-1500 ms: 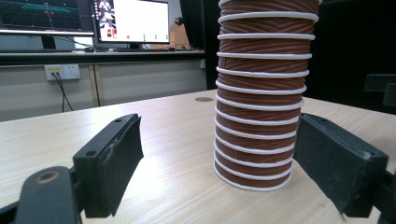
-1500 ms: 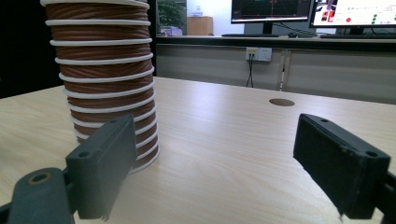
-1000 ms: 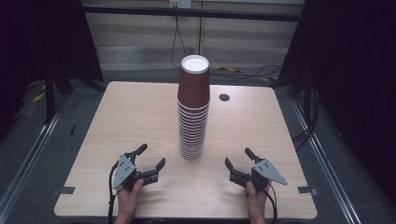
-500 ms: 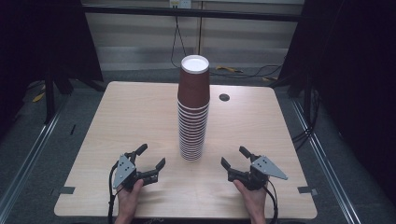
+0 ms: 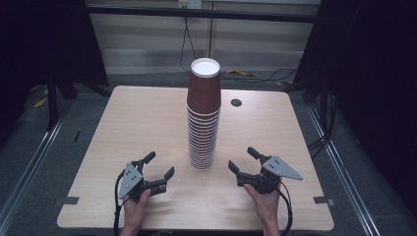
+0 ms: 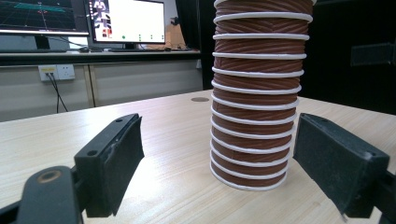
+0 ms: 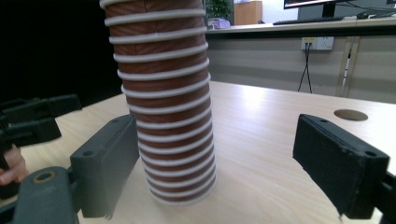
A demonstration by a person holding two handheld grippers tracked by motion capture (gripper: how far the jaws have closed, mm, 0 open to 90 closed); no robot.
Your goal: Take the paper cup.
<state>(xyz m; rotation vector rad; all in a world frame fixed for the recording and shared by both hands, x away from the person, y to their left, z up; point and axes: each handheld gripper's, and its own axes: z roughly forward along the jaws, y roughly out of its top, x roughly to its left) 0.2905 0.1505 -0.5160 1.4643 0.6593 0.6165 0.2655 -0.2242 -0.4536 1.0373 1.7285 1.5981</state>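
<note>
A tall stack of brown ribbed paper cups [image 5: 202, 118] with white rims stands upright at the middle of the pale wooden table [image 5: 137, 123]. My left gripper [image 5: 160, 164] rests near the front edge, left of the stack, jaws open and empty. My right gripper [image 5: 241, 158] hovers right of the stack, also open and empty. In the left gripper view the cup stack [image 6: 257, 93] rises ahead of the open left gripper [image 6: 217, 144]. The right gripper view has the cup stack [image 7: 163, 102] just beyond the left jaw of the right gripper [image 7: 217, 149], apart from both pads.
A round cable hole [image 5: 236, 103] lies in the table behind the stack. Black frame posts [image 5: 51, 93] and floor rails flank the table. Monitors [image 6: 126, 21] and a wall socket [image 6: 58, 71] stand on the far side. The other hand's gripper [image 7: 32, 121] sits at the left.
My right gripper has lifted off the table and edged left toward the cup stack. The left gripper and the stack have kept still.
</note>
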